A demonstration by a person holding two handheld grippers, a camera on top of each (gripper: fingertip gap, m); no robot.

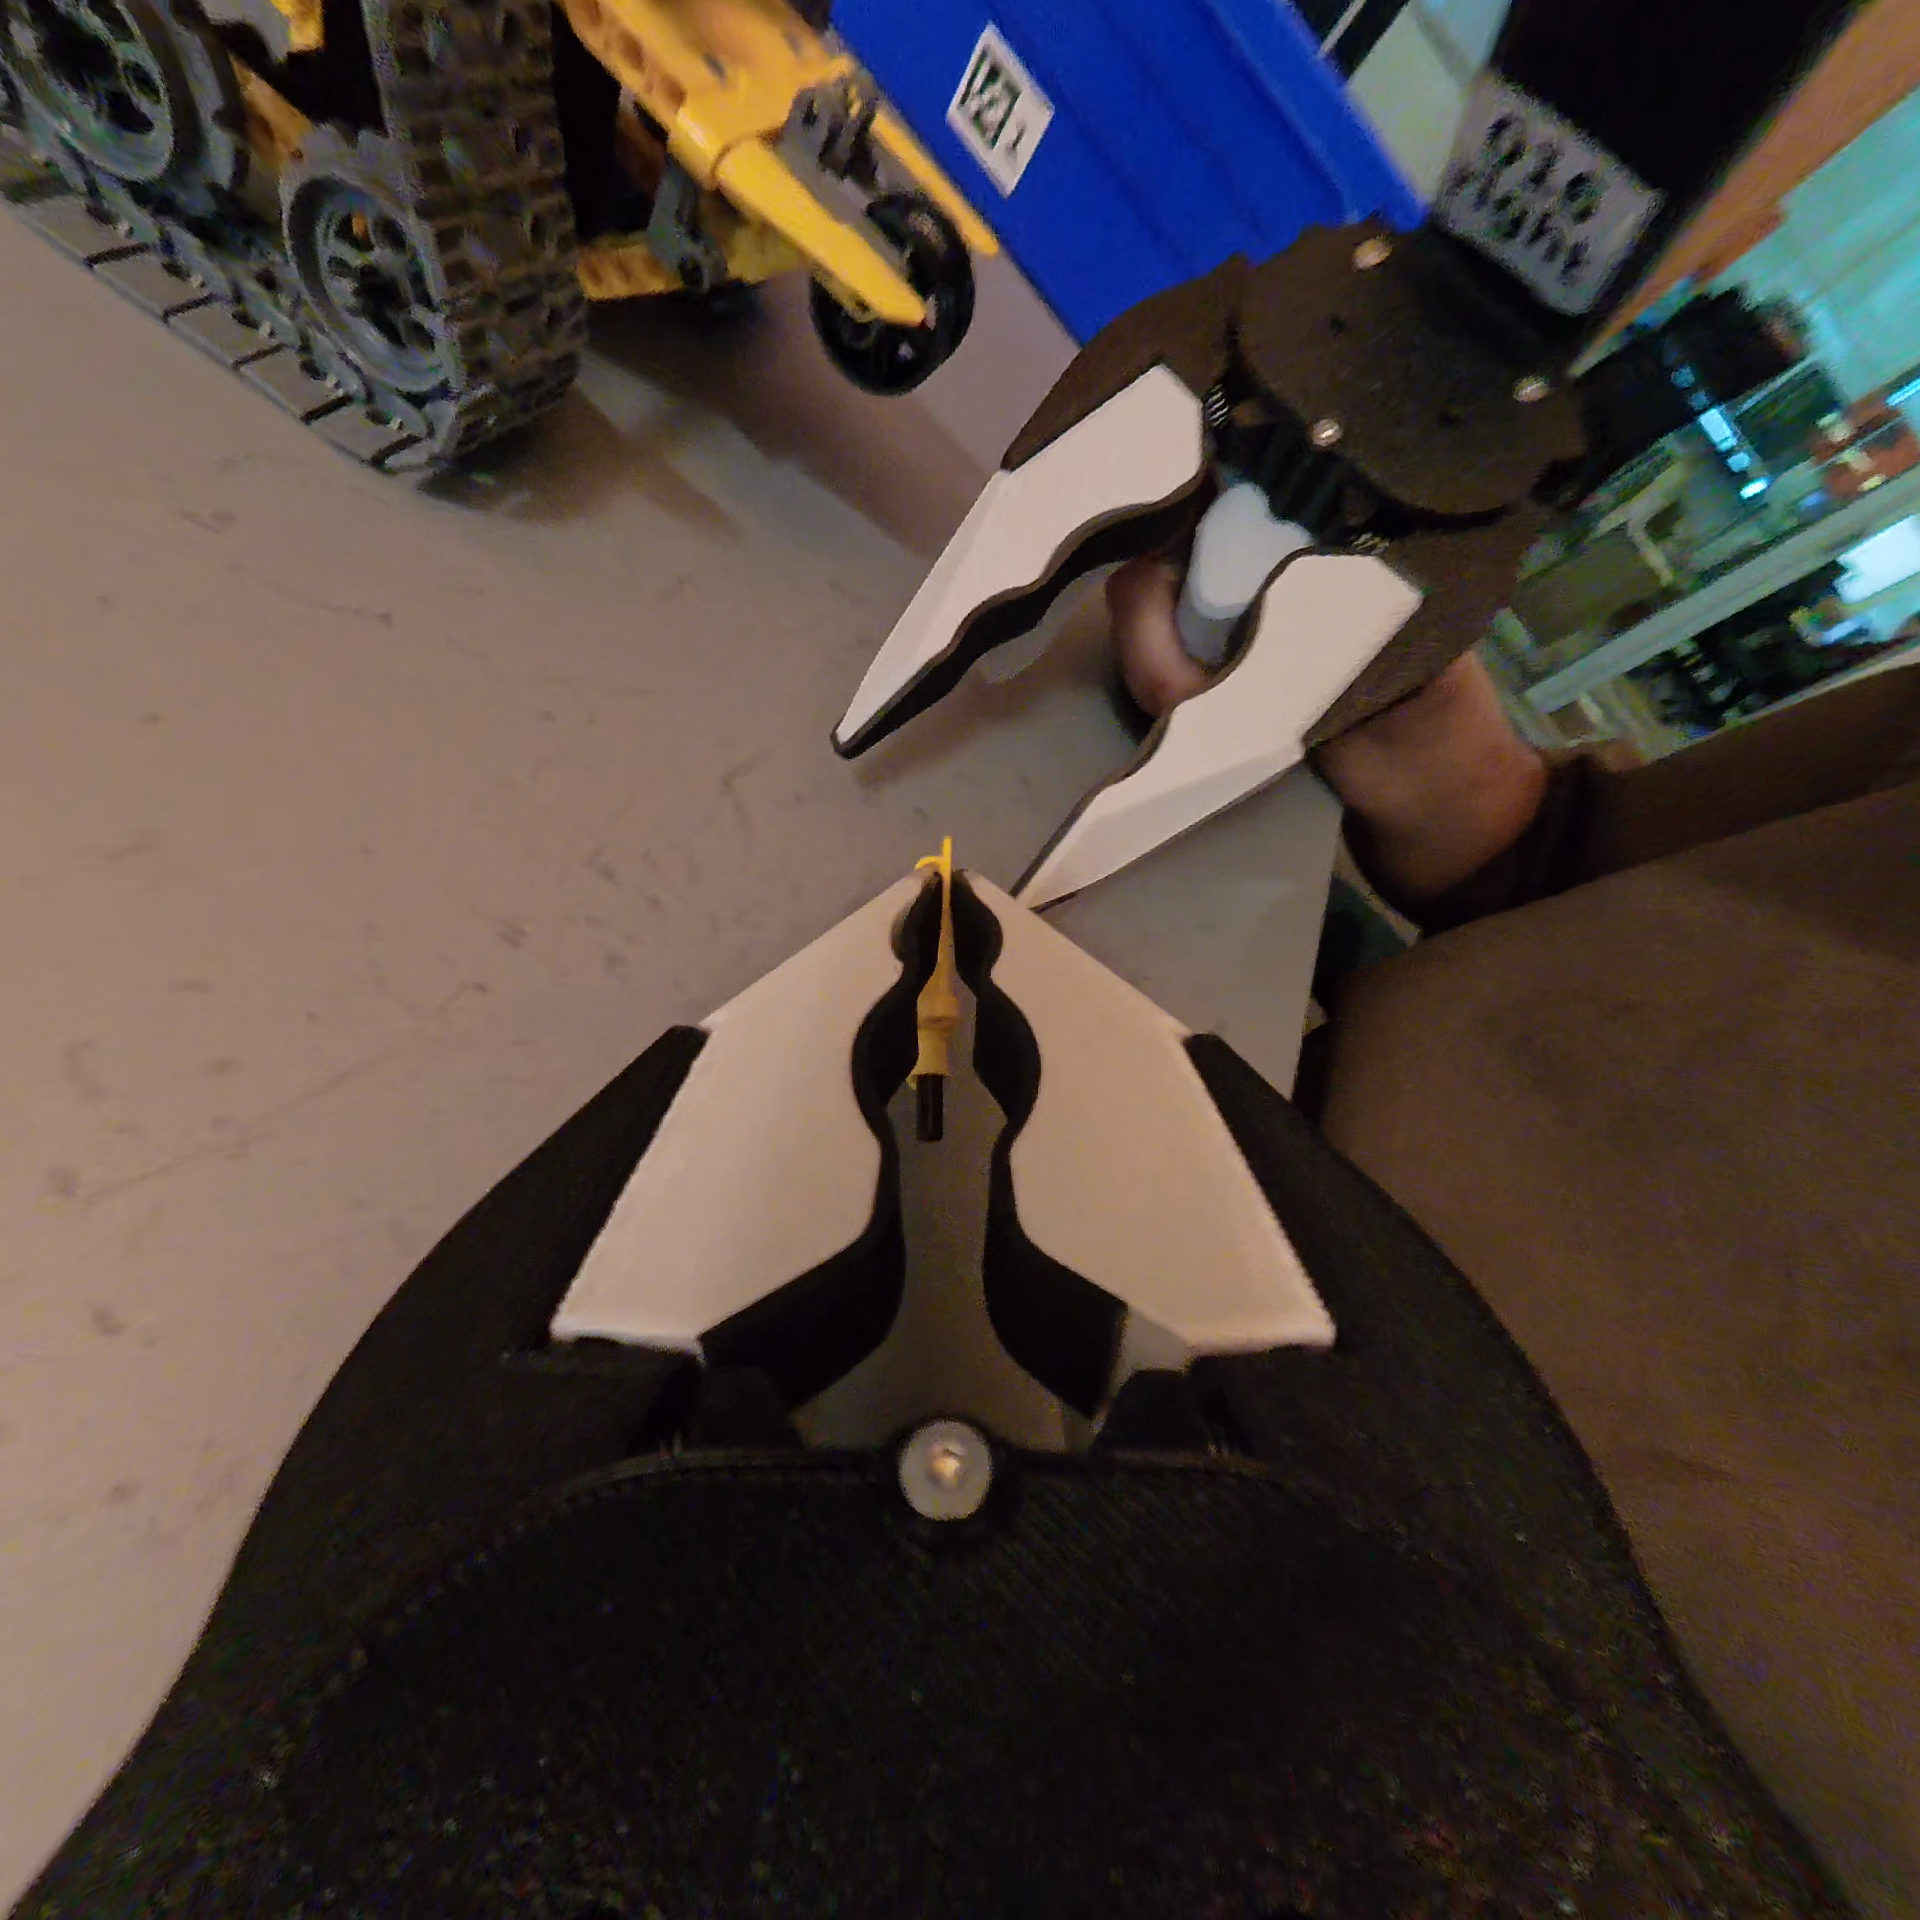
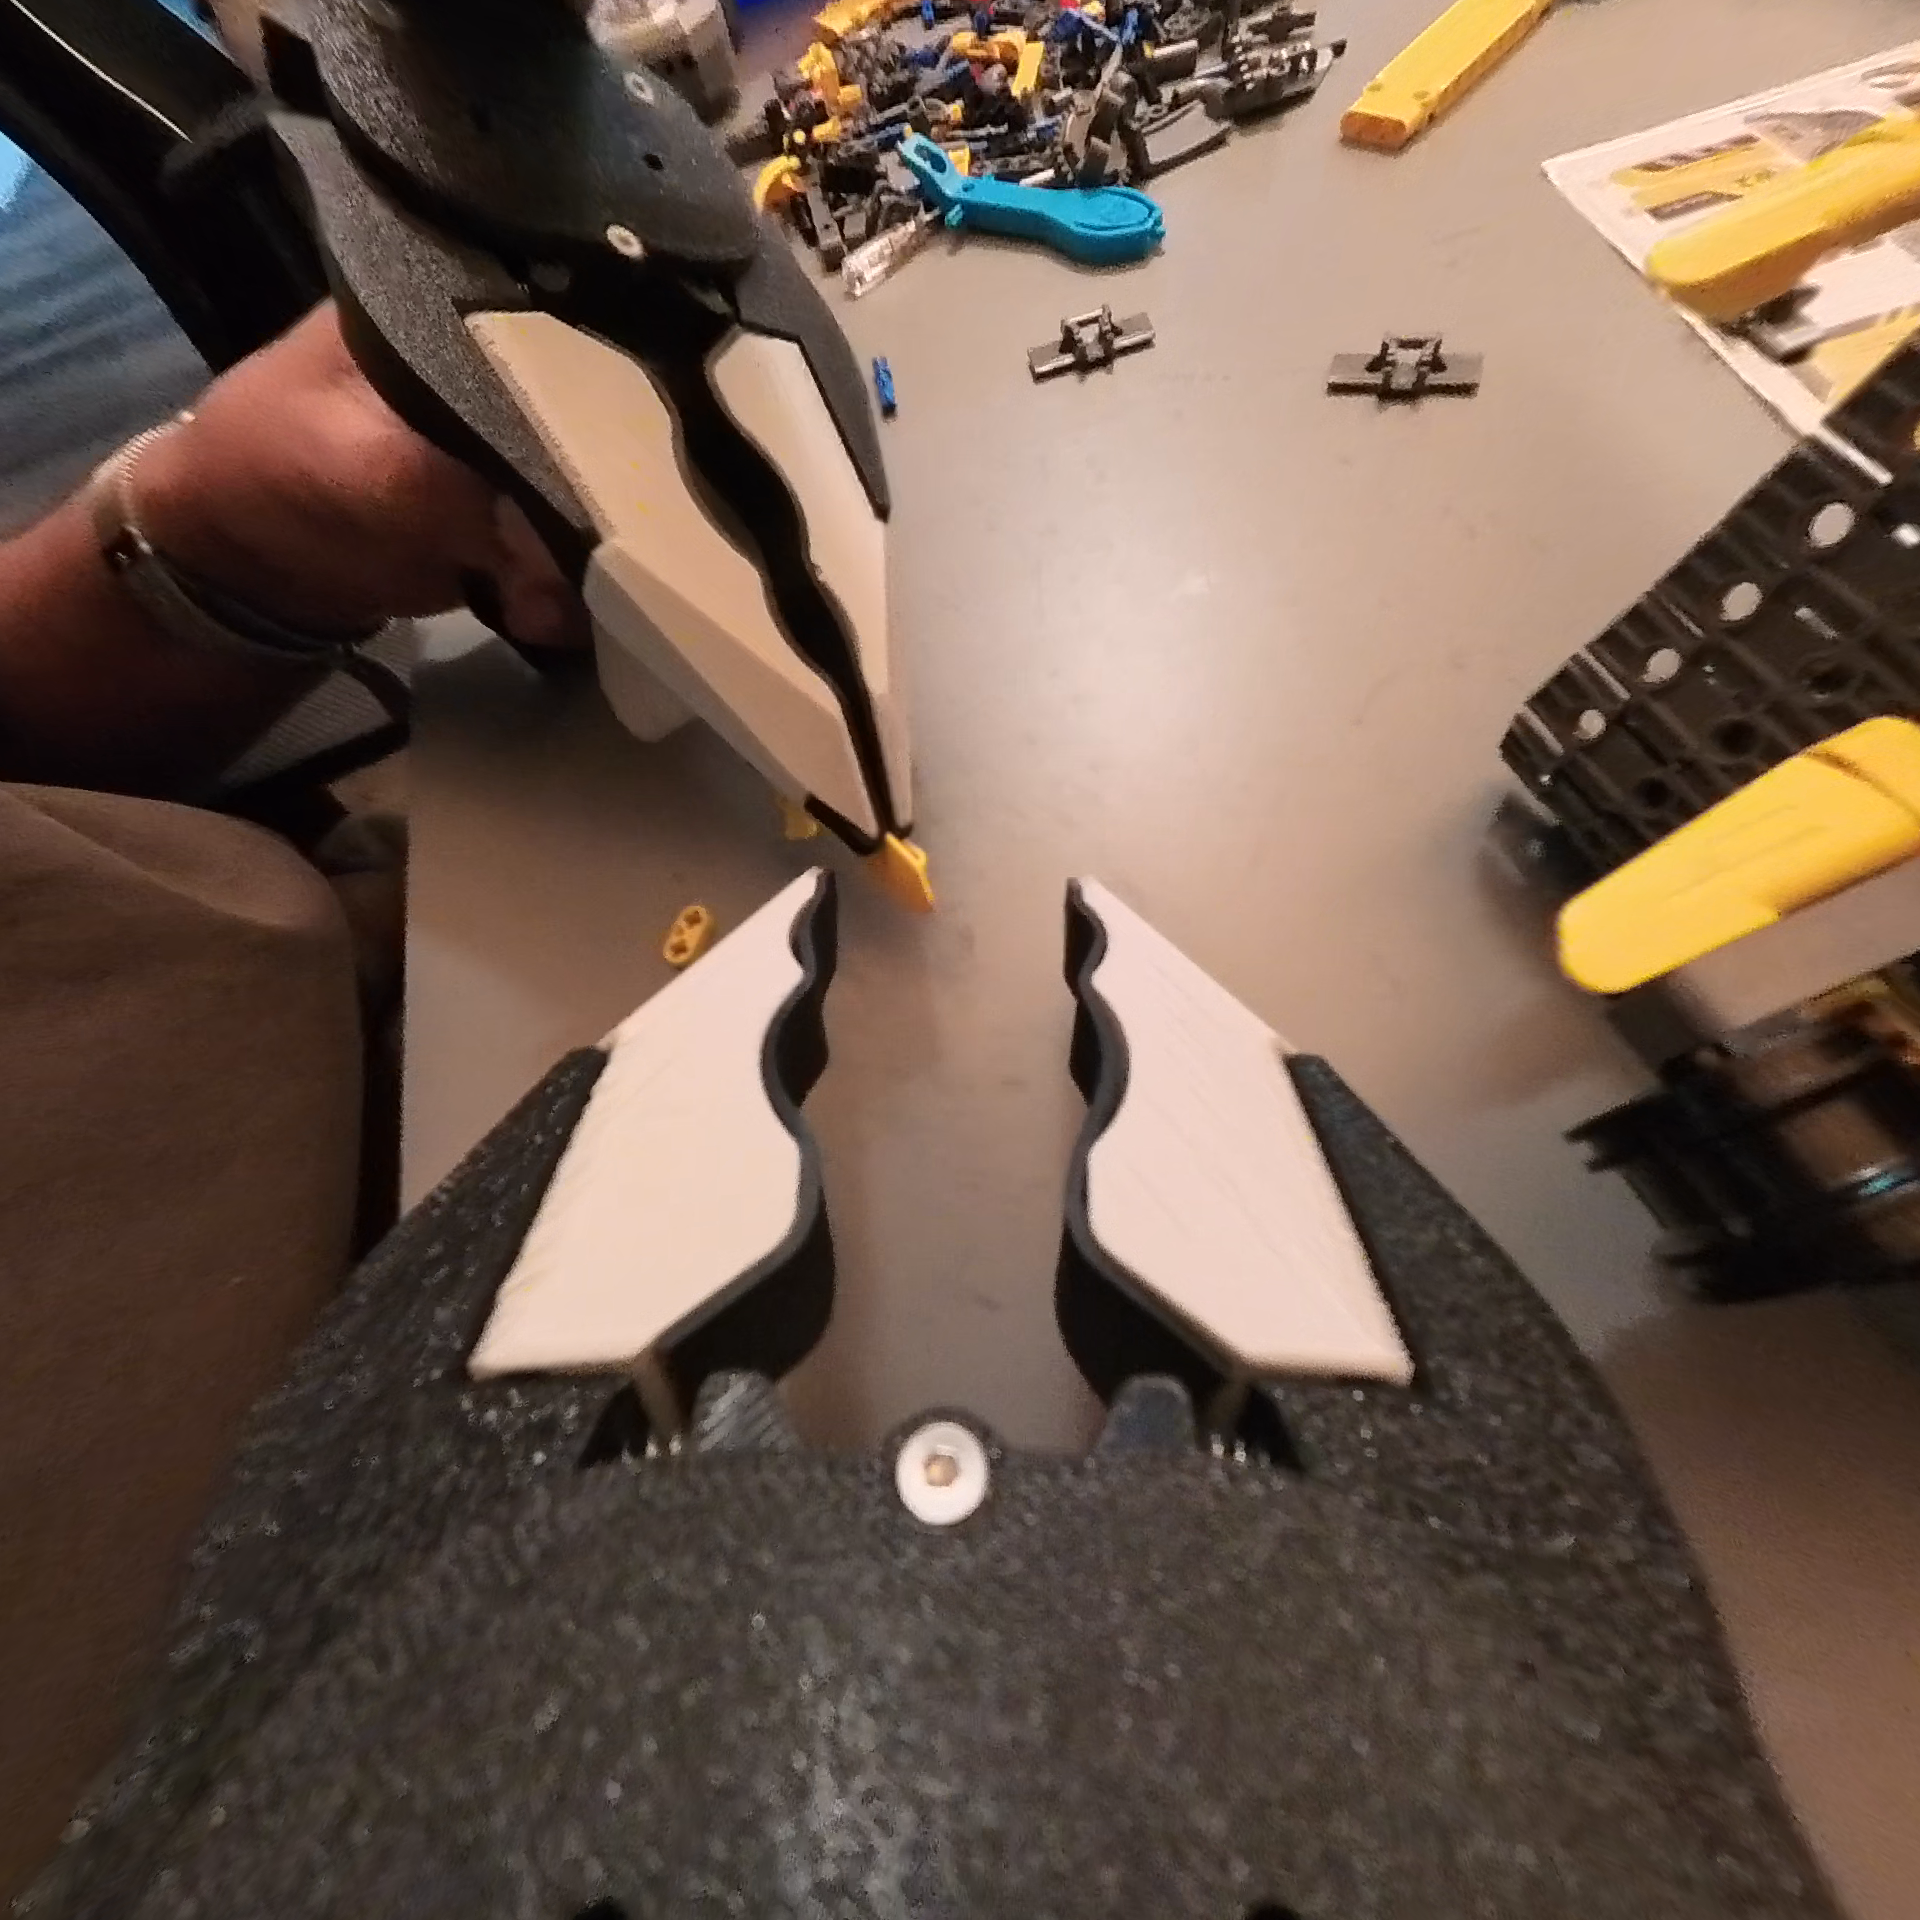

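My left gripper (image 1: pixel 943 883) is shut on a small yellow plastic piece (image 1: pixel 940 997) with a black pin at its rear end. The piece stands between the jaws and sticks out a little past the tips. In the right wrist view the left gripper (image 2: pixel 894 826) comes in from the upper left, and the yellow piece (image 2: pixel 906 871) points down towards the grey table (image 2: pixel 1143 623). My right gripper (image 2: pixel 948 888) is open and empty, its left fingertip close beside the yellow piece. It also shows in the left wrist view (image 1: pixel 935 821), held by a hand.
A yellow and black tracked vehicle model (image 1: pixel 416 208) and a blue bin (image 1: pixel 1122 135) stand behind. A small yellow two-hole part (image 2: pixel 686 928) lies near the grippers. Farther off are a parts pile (image 2: pixel 997 94), a teal tool (image 2: pixel 1049 213), two black links (image 2: pixel 1091 343), a booklet (image 2: pixel 1662 177) and a black holed frame (image 2: pixel 1714 665). My two grippers' fingertips are within a few centimetres of each other.
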